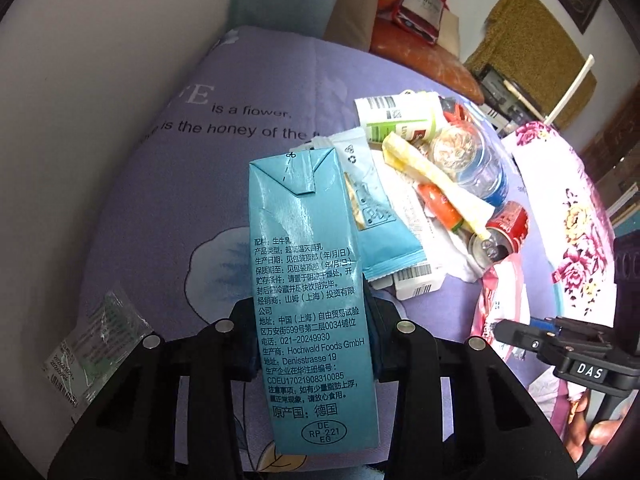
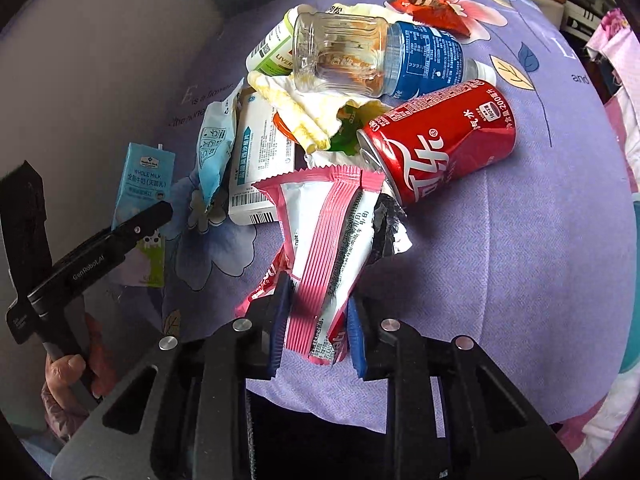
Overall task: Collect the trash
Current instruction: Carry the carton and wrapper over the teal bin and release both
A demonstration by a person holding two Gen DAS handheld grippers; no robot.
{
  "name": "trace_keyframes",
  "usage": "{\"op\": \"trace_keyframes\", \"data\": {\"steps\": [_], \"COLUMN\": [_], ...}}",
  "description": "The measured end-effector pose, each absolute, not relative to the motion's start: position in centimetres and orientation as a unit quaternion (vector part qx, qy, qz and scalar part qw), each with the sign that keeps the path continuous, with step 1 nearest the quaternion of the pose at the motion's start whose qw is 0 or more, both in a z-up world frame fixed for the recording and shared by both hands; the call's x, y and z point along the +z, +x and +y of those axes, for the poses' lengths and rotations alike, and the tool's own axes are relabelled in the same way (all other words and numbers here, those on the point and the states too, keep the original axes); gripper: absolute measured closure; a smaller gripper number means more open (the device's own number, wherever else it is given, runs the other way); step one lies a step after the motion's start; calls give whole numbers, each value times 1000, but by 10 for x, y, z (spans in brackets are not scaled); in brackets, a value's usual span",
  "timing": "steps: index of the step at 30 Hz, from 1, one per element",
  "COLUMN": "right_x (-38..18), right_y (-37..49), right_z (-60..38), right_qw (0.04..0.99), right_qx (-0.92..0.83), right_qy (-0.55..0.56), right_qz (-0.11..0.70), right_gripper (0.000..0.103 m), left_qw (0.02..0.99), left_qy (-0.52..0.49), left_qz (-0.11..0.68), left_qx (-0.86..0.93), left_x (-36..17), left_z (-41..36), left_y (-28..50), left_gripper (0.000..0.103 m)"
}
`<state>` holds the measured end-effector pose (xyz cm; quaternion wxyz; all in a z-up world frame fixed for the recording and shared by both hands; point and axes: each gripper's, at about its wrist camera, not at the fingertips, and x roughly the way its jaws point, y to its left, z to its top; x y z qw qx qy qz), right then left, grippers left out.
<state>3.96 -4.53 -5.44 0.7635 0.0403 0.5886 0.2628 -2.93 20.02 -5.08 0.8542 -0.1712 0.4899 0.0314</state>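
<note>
Your left gripper (image 1: pixel 310 344) has its fingers pressed against both sides of a teal milk carton (image 1: pixel 308 280), pinching it upright so its folded top points away from you. Just past the carton's top right corner lies a light blue wrapper (image 1: pixel 376 220), and beyond that the trash heap spreads over the lavender bedspread (image 1: pixel 168 168): a yellow-stained tissue (image 1: pixel 428 172), a clear glass jar (image 1: pixel 460 148) and a dented red cola can (image 1: pixel 504 228). Off to the left of your fingers, well apart from the heap, a clear plastic packet (image 1: pixel 96 340) lies on the bedspread.

Your right gripper (image 2: pixel 316 328) has its blue pads (image 2: pixel 280 320) closed on the lower end of a pink-and-white striped snack wrapper (image 2: pixel 332 248), which rises from between them. The wrapper's far edge sits just beside the cola can. Beyond the can lie the glass jar and a blue-labelled plastic bottle (image 2: pixel 428 60). Farther out rests a red-brown snack bag (image 2: pixel 432 4).
</note>
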Motion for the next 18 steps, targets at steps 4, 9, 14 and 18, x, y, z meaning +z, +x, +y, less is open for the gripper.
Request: {"op": "trace_keyframes", "data": {"steps": [4,9,14,18], "right_x": [-62,-64,-70,-77], "right_y": [38,34,37,39], "right_z": [-56,-80,-104,-115], "right_qw": [763,770,774,773], "right_qx": [250,233,212,199], "right_qy": [40,48,58,65], "right_qz": [595,592,594,600], "right_gripper": [78,78,72,65], "left_qw": [855,849,847,847], "left_qy": [-173,-168,-160,-151], "left_qz": [490,500,505,507], "left_qx": [14,-15,-42,-58], "left_x": [-45,-50,-51,-51], "left_z": [187,165,140,122], "left_y": [-28,-23,-13,-9], "left_gripper": [64,64,64,64]}}
